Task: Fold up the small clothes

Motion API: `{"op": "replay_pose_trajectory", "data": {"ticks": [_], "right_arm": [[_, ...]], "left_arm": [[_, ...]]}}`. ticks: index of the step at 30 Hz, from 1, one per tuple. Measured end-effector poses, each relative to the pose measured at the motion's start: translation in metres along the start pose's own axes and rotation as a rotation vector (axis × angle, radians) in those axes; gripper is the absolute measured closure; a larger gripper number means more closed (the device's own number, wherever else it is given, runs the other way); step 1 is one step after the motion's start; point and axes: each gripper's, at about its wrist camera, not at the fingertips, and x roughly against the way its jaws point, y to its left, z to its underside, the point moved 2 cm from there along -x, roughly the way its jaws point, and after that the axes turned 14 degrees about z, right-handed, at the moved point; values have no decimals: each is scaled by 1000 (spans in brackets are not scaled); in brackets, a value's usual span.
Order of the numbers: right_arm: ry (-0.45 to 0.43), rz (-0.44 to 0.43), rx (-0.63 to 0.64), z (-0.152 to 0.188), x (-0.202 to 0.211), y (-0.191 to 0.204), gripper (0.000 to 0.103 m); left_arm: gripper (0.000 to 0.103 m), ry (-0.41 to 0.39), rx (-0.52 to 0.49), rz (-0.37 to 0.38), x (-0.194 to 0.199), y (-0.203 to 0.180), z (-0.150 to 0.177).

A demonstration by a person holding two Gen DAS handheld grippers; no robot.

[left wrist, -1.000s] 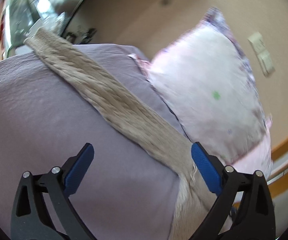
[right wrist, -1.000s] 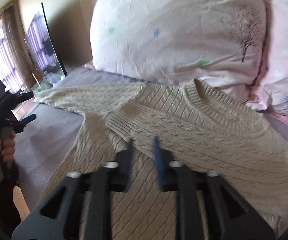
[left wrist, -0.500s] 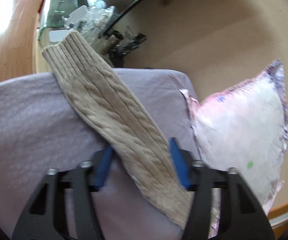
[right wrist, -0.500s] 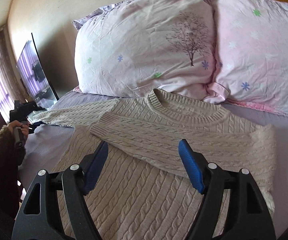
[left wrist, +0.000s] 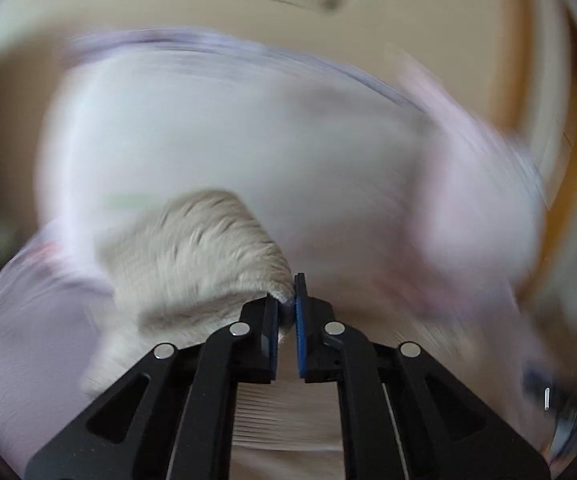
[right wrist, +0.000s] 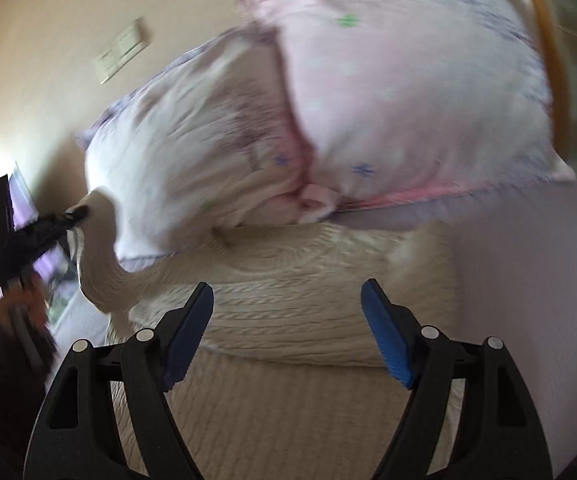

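A beige cable-knit sweater [right wrist: 288, 320] lies on the lilac bed, one sleeve folded across its chest. My left gripper [left wrist: 287, 304] is shut on the other sleeve [left wrist: 196, 248] and holds it lifted; in the right wrist view the left gripper [right wrist: 40, 232] shows at far left with the raised sleeve [right wrist: 96, 252] hanging from it. My right gripper [right wrist: 288, 332] is open and empty, hovering over the sweater's chest. Both views are motion-blurred.
Two pink-and-white floral pillows [right wrist: 328, 112] lean against the beige wall behind the sweater. The lilac bedsheet [right wrist: 528, 280] extends to the right. A wall socket plate [right wrist: 122, 54] is above the pillows. A wooden headboard edge [right wrist: 544, 40] shows at right.
My left gripper closed on the sleeve and lifted it, swinging toward the pillows. My right gripper stayed open and shifted right over the sweater.
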Motion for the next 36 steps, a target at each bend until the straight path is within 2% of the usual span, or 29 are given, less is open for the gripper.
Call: {"op": "replay_pose_trajectory", "data": {"ticks": [1, 3, 4, 6, 7, 8, 10, 14, 18, 21, 22, 23, 25, 29, 33, 35, 36], "right_arm": [[7, 11, -16, 2, -1, -6, 25], [31, 40, -54, 5, -1, -24, 25], [38, 43, -65, 6, 0, -30, 25], [57, 48, -85, 8, 2, -44, 26], [73, 38, -90, 8, 0, -48, 27], [92, 26, -92, 8, -4, -48, 30], [153, -8, -109, 7, -17, -47, 40], [305, -68, -206, -4, -69, -41, 52], [432, -13, -372, -13, -127, -49, 56], [401, 28, -415, -22, -148, -49, 61], [386, 37, -404, -25, -151, -48, 81], [367, 48, -381, -27, -153, -45, 89], [323, 30, -380, -26, -141, -44, 92], [231, -7, -391, -13, -86, -51, 93], [262, 53, -331, 12, -44, -58, 89], [248, 54, -289, 22, -17, -60, 71], [239, 45, -264, 28, -1, -63, 43]], "left_arm": [[88, 73, -80, 39, -25, -34, 12], [87, 238, -217, 128, -67, -96, 51], [87, 297, -258, 165, -75, -115, 69], [87, 336, -282, 214, -67, -129, 91], [84, 325, -265, 218, -55, -124, 95], [76, 309, -239, 212, -41, -114, 96], [68, 267, -194, 174, -12, -91, 99], [62, 224, -116, 39, 49, -37, 109], [60, 215, 31, -39, 107, 9, 135], [53, 200, 120, -42, 137, 25, 150], [53, 190, 146, -31, 144, 28, 154], [52, 183, 161, -24, 148, 32, 156], [51, 168, 187, -21, 155, 41, 159], [51, 174, 212, 14, 157, 47, 165], [48, 226, 226, 82, 145, 44, 170], [48, 250, 239, 105, 144, 43, 175], [48, 262, 245, 113, 145, 43, 179]]}}
